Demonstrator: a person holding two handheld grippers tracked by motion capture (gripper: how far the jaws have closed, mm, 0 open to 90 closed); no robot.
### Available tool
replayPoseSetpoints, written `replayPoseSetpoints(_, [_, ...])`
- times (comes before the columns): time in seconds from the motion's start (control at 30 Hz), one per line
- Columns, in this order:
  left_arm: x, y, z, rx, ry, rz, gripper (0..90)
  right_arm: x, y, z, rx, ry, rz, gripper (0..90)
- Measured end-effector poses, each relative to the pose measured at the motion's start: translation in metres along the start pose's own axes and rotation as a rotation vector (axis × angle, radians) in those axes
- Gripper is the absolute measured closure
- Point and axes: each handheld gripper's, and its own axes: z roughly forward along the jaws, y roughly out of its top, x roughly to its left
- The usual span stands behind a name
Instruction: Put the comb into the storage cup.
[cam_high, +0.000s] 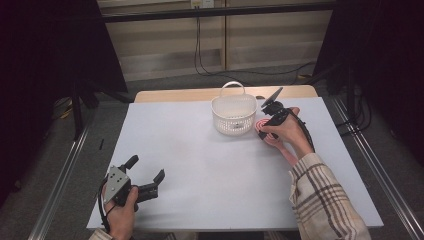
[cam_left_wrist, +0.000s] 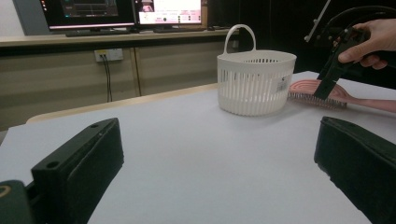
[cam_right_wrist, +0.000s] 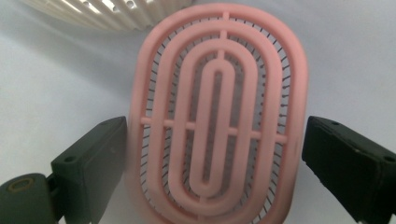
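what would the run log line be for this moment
right gripper: open, jaws either side of pink brush head | left gripper: open, idle, near table edge | basket: upright beside brush | brush: bristles down on table

White table — basket, pink brush beside it.

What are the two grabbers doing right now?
Left gripper: open, holding nothing.
Right gripper: open, jaws either side of the pink hairbrush, not yet squeezing it.
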Motion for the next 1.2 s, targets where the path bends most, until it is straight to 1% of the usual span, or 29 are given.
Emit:
replayPoseSetpoints(0.03, [0.000,0.000,0.000,0.001,0.000,0.006,1.4,0.001,0.001,0.000,0.004,-0.001,-0.002,7.6])
replayPoseSetpoints(0.1, [0.000,0.000,-0.001,-0.001,0.004,0.005,1.4,0.003,0.004,0.000,0.007,-0.005,0.000,7.9])
replayPoseSetpoints(0.2, [0.001,0.000,-0.001,-0.001,0.004,0.001,1.4,0.004,0.005,0.003,0.033,-0.018,-0.002,9.0])
replayPoseSetpoints(0.33, [0.001,0.000,-0.001,0.001,0.003,0.005,1.4,0.003,0.005,0.006,0.042,-0.010,0.007,9.1])
replayPoseSetpoints(0.4, [0.000,0.000,0.000,0.000,-0.004,0.002,1.4,0.003,0.005,0.007,0.045,-0.017,0.009,8.9])
replayPoseSetpoints(0.47, [0.001,0.000,-0.001,0.001,0.003,0.006,1.4,0.003,0.006,0.008,0.046,-0.025,0.009,9.1])
replayPoseSetpoints(0.57, [0.001,0.000,0.000,0.002,0.002,0.000,1.4,0.003,0.006,0.010,0.046,-0.022,0.008,11.0])
replayPoseSetpoints(0.67, [0.000,-0.001,0.000,0.006,-0.004,0.003,1.4,0.002,0.005,0.012,0.057,-0.003,0.011,15.2])
replayPoseSetpoints(0.73, [0.000,0.000,0.000,0.004,-0.005,0.003,1.4,0.002,0.005,0.011,0.050,0.009,0.014,17.6])
replayPoseSetpoints(0.83, [0.000,0.000,0.000,0.004,-0.003,0.000,1.4,0.003,0.006,0.011,0.056,-0.004,0.013,18.3])
replayPoseSetpoints(0.9, [0.001,0.000,0.000,0.004,-0.003,0.001,1.4,0.003,0.006,0.010,0.055,-0.009,0.022,18.7])
replayPoseSetpoints(0.97, [0.000,0.000,0.000,0.003,-0.004,0.001,1.4,0.002,0.005,0.010,0.057,-0.002,0.040,18.9])
replayPoseSetpoints(1.07, [0.001,-0.001,0.000,0.006,-0.005,0.004,1.4,0.003,0.005,0.009,0.072,-0.001,0.052,19.3])
replayPoseSetpoints(1.2, [0.000,0.000,0.000,0.005,-0.005,0.003,1.4,0.002,0.004,0.005,0.070,0.001,0.051,19.5])
